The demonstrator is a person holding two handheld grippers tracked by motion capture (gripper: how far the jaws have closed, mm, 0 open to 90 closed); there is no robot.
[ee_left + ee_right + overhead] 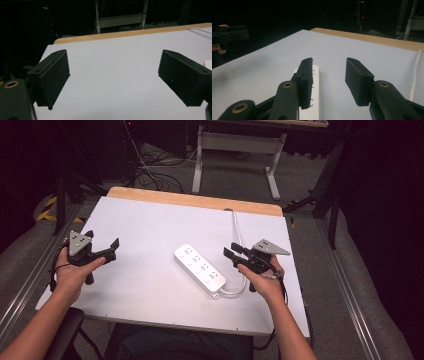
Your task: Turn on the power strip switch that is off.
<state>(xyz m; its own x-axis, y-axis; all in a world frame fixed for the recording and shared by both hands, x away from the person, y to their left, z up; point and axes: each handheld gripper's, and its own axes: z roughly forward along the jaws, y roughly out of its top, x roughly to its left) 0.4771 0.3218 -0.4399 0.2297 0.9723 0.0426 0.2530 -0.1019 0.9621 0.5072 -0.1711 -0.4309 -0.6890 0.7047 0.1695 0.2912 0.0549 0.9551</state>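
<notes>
A white power strip (200, 268) lies at an angle in the middle of the white table (145, 225). Its white cable (236, 227) loops at the near end and runs to the far edge. My left gripper (104, 241) hovers at the left side, well apart from the strip, jaws wide open with bare table between them (115, 75). Just right of the strip my right gripper (231, 250) points toward it. In the right gripper view its jaws stand open (329, 80) with nothing between them, and the strip (317, 105) lies under the left jaw.
The table's far rim is a wooden strip (195, 200). Behind it stand a white desk frame (235, 145) and tangled floor cables (155, 175). Metal rails (350, 285) run along both sides. The left gripper (229, 35) shows far off in the right gripper view.
</notes>
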